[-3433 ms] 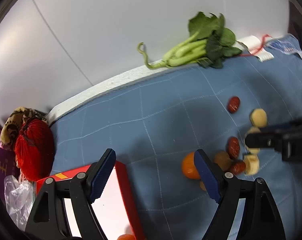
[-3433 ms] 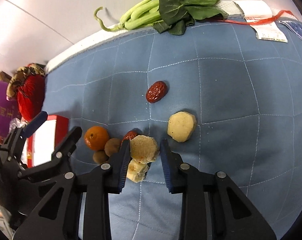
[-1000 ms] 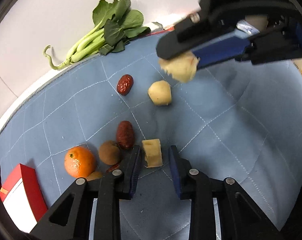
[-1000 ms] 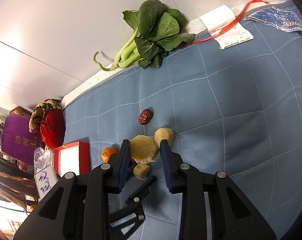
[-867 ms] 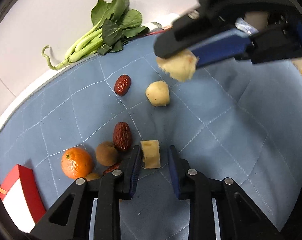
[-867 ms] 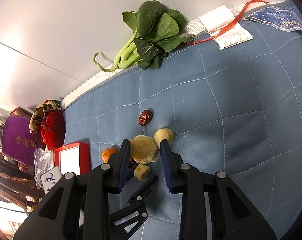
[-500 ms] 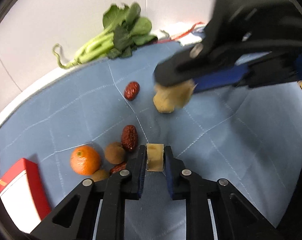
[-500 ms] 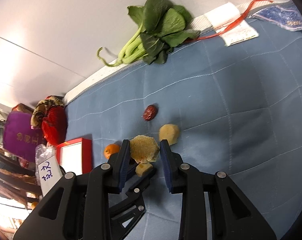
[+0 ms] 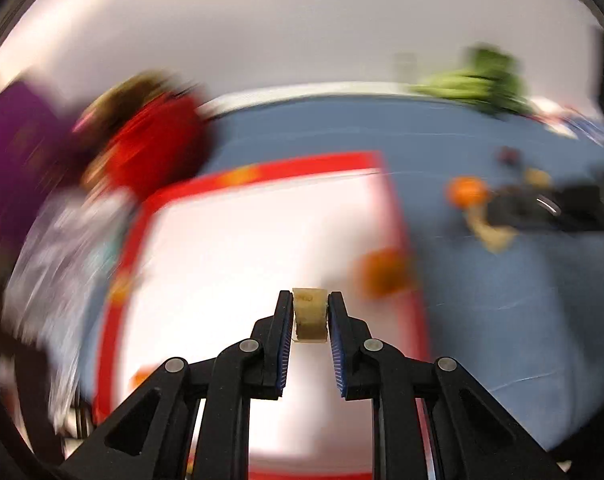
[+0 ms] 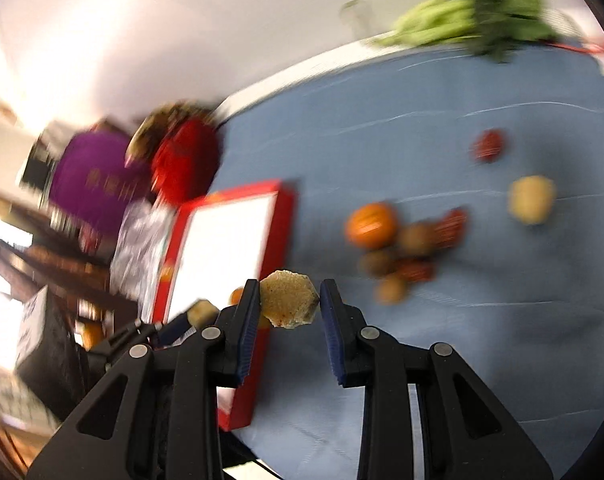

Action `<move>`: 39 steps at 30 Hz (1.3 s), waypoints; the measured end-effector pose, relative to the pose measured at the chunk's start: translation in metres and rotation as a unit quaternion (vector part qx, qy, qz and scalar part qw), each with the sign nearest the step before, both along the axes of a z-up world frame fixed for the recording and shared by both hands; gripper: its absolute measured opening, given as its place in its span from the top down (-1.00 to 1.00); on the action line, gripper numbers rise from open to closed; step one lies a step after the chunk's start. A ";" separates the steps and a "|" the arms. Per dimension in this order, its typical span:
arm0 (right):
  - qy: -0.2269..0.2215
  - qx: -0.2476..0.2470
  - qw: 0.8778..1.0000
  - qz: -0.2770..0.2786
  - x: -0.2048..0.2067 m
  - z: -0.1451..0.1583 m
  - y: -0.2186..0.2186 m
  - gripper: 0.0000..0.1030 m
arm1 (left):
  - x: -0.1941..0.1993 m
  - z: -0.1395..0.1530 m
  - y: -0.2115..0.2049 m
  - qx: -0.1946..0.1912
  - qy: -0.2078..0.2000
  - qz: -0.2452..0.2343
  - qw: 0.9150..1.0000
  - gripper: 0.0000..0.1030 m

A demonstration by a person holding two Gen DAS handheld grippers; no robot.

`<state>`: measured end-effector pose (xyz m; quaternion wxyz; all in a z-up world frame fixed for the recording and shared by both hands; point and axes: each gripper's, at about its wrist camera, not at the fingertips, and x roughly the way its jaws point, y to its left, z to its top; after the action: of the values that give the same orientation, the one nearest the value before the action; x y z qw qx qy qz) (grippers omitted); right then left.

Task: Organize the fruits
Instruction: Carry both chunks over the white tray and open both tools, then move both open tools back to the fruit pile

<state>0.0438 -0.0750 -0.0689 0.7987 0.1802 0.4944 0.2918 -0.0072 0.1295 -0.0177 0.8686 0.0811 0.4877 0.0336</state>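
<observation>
My left gripper (image 9: 310, 316) is shut on a pale yellow fruit chunk (image 9: 310, 314) and holds it over the white inside of the red-rimmed box (image 9: 237, 248), where an orange (image 9: 384, 274) lies at the right wall. My right gripper (image 10: 289, 300) is shut on a tan, rough fruit slice (image 10: 289, 298), held above the box's right edge (image 10: 279, 232). On the blue quilted cloth (image 10: 442, 340) lie an orange (image 10: 370, 225), brown round fruits (image 10: 412, 238), red dates (image 10: 489, 145) and a pale round piece (image 10: 530, 199). Both views are blurred.
A red knitted bundle (image 10: 183, 160) and a purple box (image 10: 93, 188) stand left of the red-rimmed box, with a plastic bag (image 10: 139, 240) in front. Green leafy vegetables (image 10: 474, 24) lie at the cloth's far edge by the white wall.
My left gripper has lifted the chunk and swung left, now over the box. My right gripper has carried the slice left toward the box. Both views now blur from fast motion.
</observation>
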 end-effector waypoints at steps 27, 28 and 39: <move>-0.080 -0.039 0.996 0.002 -0.021 0.036 0.001 0.36 | 0.011 -0.007 -0.002 -0.036 -0.008 0.024 0.999 0.16; -0.080 -0.045 0.995 -0.025 -0.017 0.041 -0.019 0.35 | 0.014 -0.004 -0.014 -0.037 -0.015 0.007 0.999 0.16; 0.048 -0.057 0.977 -0.200 0.028 0.012 -0.157 0.29 | 0.066 -0.023 -0.106 -0.057 0.015 -0.097 0.994 0.11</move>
<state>0.0715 -0.2321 -0.0571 0.8251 0.2432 0.5024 0.0881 0.0584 0.0233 -0.0403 0.8633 0.0795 0.4920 -0.0799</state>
